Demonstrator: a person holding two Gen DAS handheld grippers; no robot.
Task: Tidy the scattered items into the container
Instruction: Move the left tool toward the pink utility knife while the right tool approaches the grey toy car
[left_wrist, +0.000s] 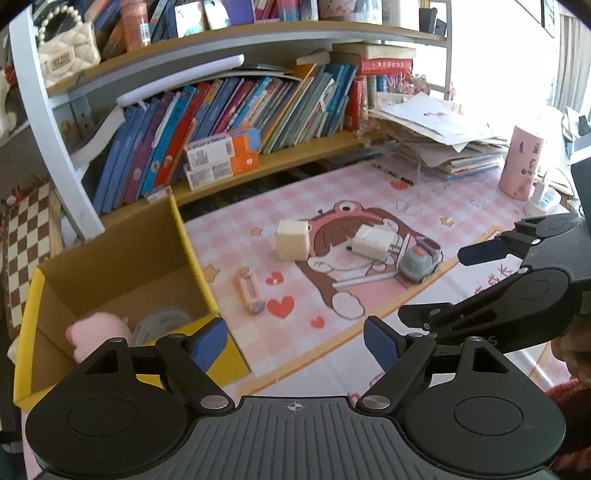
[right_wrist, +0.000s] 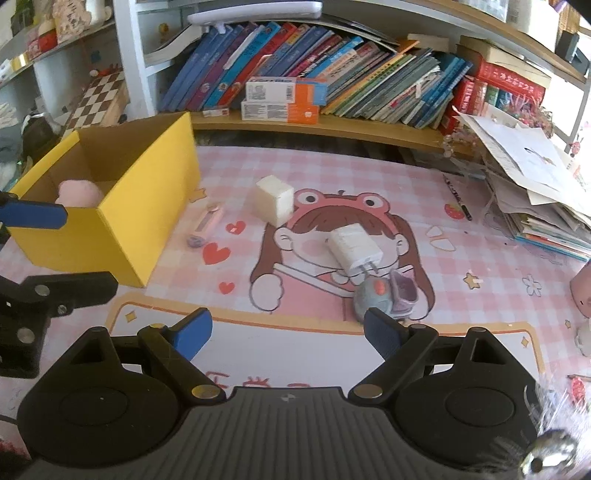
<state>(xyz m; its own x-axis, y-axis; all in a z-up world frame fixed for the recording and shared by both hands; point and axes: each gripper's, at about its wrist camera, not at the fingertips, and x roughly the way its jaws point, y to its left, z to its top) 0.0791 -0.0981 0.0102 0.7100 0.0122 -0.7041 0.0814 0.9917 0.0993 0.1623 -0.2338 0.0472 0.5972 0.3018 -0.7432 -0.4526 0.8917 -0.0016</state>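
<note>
- The yellow box (right_wrist: 122, 206) sits at the bench's left, with a pink plush (right_wrist: 79, 192) and a grey coil (left_wrist: 160, 325) inside.
- On the mat, left to right: pink stick (right_wrist: 208, 223), cream cube (right_wrist: 275, 199), white charger (right_wrist: 352, 245), grey toy car (right_wrist: 373, 299).
- The left gripper (left_wrist: 295, 338) and right gripper (right_wrist: 288, 332) both hold their fingers apart, empty.
- Risk: the car could roll away from closing fingers, and its neighbour, the charger, could get nudged.

Yellow box (right_wrist: 122, 206) matt cardboard; charger (right_wrist: 352, 247) glossy white plastic; pink toy (left_wrist: 94, 330) inside fuzzy plush; mat (right_wrist: 480, 314) smooth printed; gripper pads (right_wrist: 192, 334) ribbed blue.
</note>
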